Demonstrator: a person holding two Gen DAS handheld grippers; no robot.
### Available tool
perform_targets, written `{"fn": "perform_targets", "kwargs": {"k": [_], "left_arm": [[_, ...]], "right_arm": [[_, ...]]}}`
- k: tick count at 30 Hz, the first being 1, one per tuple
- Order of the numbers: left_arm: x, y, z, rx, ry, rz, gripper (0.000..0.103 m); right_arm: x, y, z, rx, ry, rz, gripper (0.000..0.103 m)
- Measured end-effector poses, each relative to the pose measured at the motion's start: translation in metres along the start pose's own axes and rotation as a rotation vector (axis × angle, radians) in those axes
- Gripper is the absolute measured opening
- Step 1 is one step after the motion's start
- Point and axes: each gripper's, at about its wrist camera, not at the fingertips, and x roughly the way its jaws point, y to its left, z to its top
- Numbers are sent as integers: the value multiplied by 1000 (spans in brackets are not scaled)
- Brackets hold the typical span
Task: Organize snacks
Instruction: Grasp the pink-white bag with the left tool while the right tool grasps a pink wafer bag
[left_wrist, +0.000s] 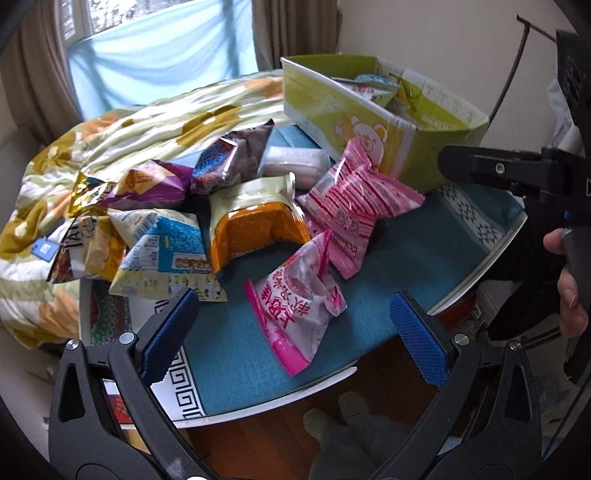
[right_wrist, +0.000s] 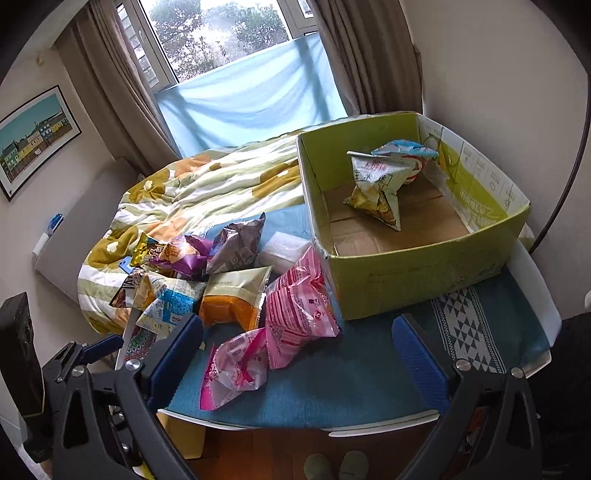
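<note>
A pile of snack bags lies on a table with a blue cloth (left_wrist: 406, 254) (right_wrist: 332, 387). A pale pink bag (left_wrist: 299, 299) (right_wrist: 236, 365) is nearest me, a striped pink bag (left_wrist: 354, 199) (right_wrist: 299, 310) behind it, then an orange bag (left_wrist: 255, 221) (right_wrist: 232, 299) and several more to the left. A green cardboard box (left_wrist: 369, 122) (right_wrist: 424, 280) at the back right holds two bags (right_wrist: 384, 181). My left gripper (left_wrist: 295, 332) is open and empty, over the pale pink bag. My right gripper (right_wrist: 295, 354) is open and empty above the table's front edge; it also shows in the left wrist view (left_wrist: 480, 166).
A flowered quilt (left_wrist: 110, 147) (right_wrist: 207, 184) lies on a bed behind and left of the table. A window with curtains (right_wrist: 229, 44) is beyond. The wooden floor and my feet (left_wrist: 340, 417) show below the table's front edge. A wall stands to the right.
</note>
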Motion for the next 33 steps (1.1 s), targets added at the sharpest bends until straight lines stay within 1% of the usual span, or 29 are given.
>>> {"fn": "perform_targets", "kwargs": {"k": [3, 7, 9, 11, 14, 16, 17, 19, 22, 24, 27, 30, 33], "left_arm": [[26, -12, -7, 69, 27, 16, 102], [56, -20, -14, 117, 46, 24, 101], [70, -22, -16, 132, 64, 22, 95], [82, -22, -18, 137, 80, 20, 92], [95, -20, -20, 131, 98, 20, 91], [99, -19, -20, 128, 100, 17, 87], [101, -19, -19, 130, 99, 21, 81], [104, -18, -18, 139, 96, 19, 80], [107, -19, -16, 154, 90, 11, 75], [108, -22, -14, 171, 84, 9, 64], [110, -20, -12, 167, 88, -2, 60], [109, -18, -12, 150, 94, -12, 58], [108, -11, -13, 135, 100, -18, 58]], "right_arm": [[21, -4, -10, -12, 26, 15, 102], [47, -3, -21, -39, 54, 25, 102], [59, -3, -24, -50, 65, 24, 102], [72, -3, -26, -52, 81, 18, 102], [89, -6, -28, -38, 100, 26, 102], [99, -7, -28, -34, 112, 28, 102], [103, -7, -28, -30, 116, 32, 102], [109, -8, -28, -21, 118, 51, 102], [115, -9, -26, -5, 118, 73, 102], [118, -9, -26, 5, 117, 82, 101], [122, -8, -25, 12, 119, 95, 98], [126, -7, -24, 10, 126, 101, 91], [132, -7, -23, 24, 131, 103, 87]]}}
